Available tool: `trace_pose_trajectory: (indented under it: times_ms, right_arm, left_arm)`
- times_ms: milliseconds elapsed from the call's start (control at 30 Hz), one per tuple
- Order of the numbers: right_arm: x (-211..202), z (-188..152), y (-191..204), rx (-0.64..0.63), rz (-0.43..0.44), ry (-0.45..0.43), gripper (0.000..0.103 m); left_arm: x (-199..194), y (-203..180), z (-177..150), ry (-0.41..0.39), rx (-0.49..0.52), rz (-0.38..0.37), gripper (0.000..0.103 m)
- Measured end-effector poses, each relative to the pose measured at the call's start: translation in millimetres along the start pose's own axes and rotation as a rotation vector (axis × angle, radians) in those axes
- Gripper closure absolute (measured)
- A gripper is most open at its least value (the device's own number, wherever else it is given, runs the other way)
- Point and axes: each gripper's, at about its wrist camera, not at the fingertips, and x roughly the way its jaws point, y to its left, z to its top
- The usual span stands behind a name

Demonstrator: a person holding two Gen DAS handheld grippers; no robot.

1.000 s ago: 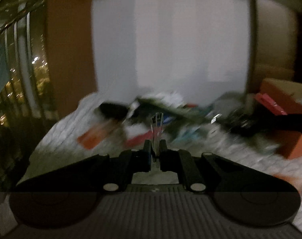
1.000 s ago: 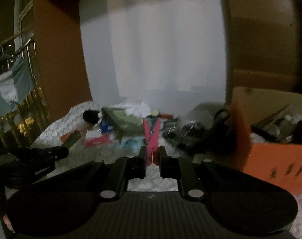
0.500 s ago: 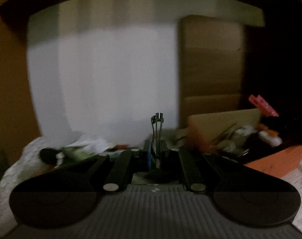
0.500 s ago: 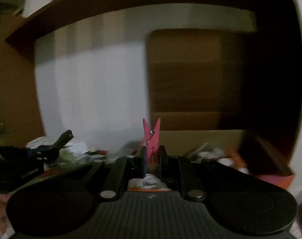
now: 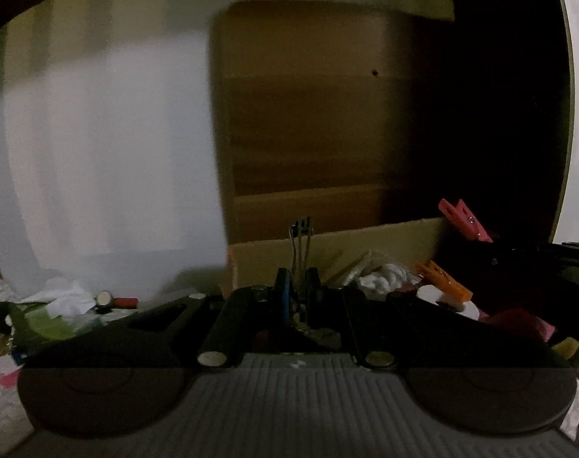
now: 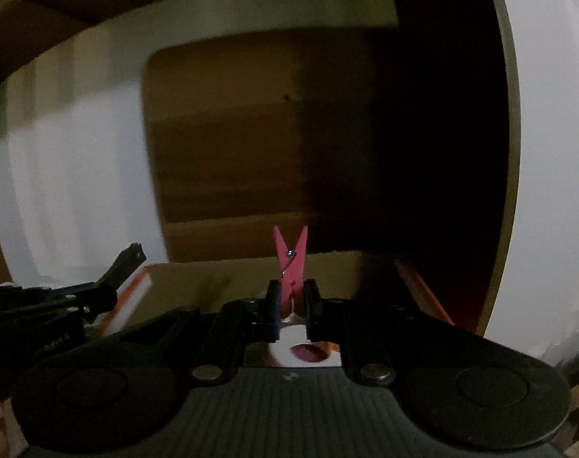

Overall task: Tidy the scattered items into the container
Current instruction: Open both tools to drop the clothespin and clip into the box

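Our left gripper [image 5: 297, 280] pinches a thin metal clip [image 5: 301, 244]; our right gripper [image 6: 292, 297] pinches a pink clothespin [image 6: 291, 263]. Both hang over the cardboard box [image 5: 369, 246], its far rim at twelve o'clock and scattered items [image 5: 60, 311] at nine o'clock.

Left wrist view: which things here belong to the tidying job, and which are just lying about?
Part of the job:
- metal clip in the left gripper
- pink clothespin in the right gripper
- cardboard box
- orange clothespin already in the box

Lying about:
- white cloth
- green packet
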Motion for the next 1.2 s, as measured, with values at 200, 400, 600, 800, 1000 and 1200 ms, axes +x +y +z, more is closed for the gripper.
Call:
trace_pose_trajectory:
  times_ms: [200,400,600,800,1000,1200]
  right_arm:
    - [28,-7,-18,0.039,-0.02,0.03,0.093]
    - [37,-10,-17,0.038,-0.032,0.043,0.093]
    - [42,-8,-18,0.042,-0.048,0.039,0.093]
    - [39,-9,-16,0.041,-0.07,0.009,0.057]
    - [33,-9,-14,0.048,-0.066,-0.003,0.05]
    - [29,-7,-13,0.05,-0.075,-0.002,0.05]
  left_arm:
    - [22,-8,-9,0.065,0.016,0.024,0.093]
    - [24,-4,-15,0.078,0.02,0.03,0.093]
    - [20,-3,-14,0.073,0.015,0.017,0.092]
    - [26,-5,-9,0.042,0.006,0.024,0.08]
    - [24,-9,-7,0.033,0.008,0.022,0.073]
    - [23,-10,-6,0.017,-0.002,0.029,0.05]
